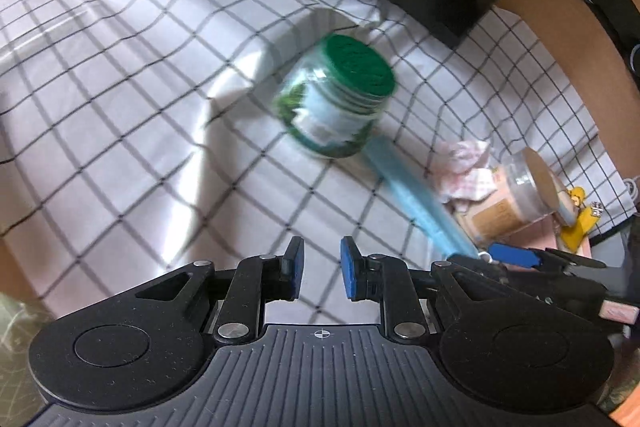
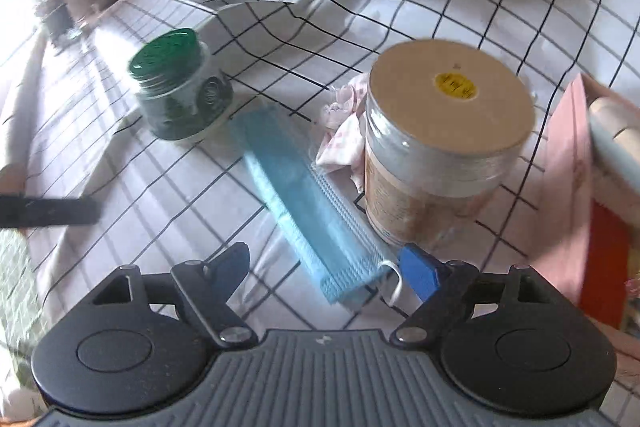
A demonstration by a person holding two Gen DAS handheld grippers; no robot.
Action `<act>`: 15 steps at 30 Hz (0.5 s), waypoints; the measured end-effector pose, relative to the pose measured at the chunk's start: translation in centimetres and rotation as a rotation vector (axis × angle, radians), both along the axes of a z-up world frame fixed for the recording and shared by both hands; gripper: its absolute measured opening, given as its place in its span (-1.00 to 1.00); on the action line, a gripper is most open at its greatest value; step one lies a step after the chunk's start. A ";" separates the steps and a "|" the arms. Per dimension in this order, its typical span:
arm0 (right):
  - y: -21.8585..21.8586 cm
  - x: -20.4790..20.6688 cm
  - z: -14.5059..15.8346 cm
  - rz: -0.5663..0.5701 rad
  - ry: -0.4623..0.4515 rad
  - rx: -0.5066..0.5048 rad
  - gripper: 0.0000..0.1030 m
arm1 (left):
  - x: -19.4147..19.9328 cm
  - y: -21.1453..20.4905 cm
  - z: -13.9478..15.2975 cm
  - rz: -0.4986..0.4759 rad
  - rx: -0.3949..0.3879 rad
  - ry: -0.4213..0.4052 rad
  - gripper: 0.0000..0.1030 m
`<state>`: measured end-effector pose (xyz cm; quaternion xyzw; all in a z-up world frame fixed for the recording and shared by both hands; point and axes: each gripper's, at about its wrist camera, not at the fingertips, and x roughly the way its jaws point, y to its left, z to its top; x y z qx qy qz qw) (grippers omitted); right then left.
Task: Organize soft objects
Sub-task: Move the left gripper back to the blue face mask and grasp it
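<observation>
Jaws: my right gripper [image 2: 324, 269] stands wide apart, the near end of the folded blue face mask [image 2: 304, 203] lying on the cloth between its pads untouched, while my left gripper [image 1: 322, 267] shows a narrow gap with only the checked tablecloth [image 1: 120, 87] beneath. Mask runs from my right pads toward the green-lidded jar [image 2: 180, 87], its far end just beside the jar. Beside it: a crumpled pink cloth [image 2: 344, 131] against a tan-lidded jar [image 2: 444, 143]; a pink box [image 2: 568, 195] further right.
</observation>
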<state>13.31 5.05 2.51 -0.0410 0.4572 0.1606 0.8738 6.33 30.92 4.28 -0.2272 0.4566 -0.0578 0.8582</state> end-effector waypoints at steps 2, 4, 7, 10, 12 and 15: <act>0.5 0.5 -0.4 -0.007 0.046 0.052 0.63 | -0.2 0.9 0.0 0.018 0.001 0.006 -0.58; 1.6 0.3 -0.1 0.045 0.078 0.122 0.62 | -0.1 1.6 0.1 0.036 0.008 0.005 -0.58; 3.2 -0.7 0.6 0.164 0.129 0.228 0.62 | 0.4 1.8 0.6 0.046 0.019 -0.006 -0.58; 3.6 -2.2 1.7 0.213 0.067 0.171 0.62 | 1.3 1.1 1.2 0.028 0.031 -0.022 -0.58; 2.9 -3.2 2.1 0.207 0.005 0.086 0.62 | 2.2 -0.3 1.5 0.010 0.035 -0.033 -0.58; 0.2 -4.4 2.0 0.169 -0.057 -0.009 0.62 | 3.8 -3.3 1.5 -0.032 0.024 -0.047 -0.58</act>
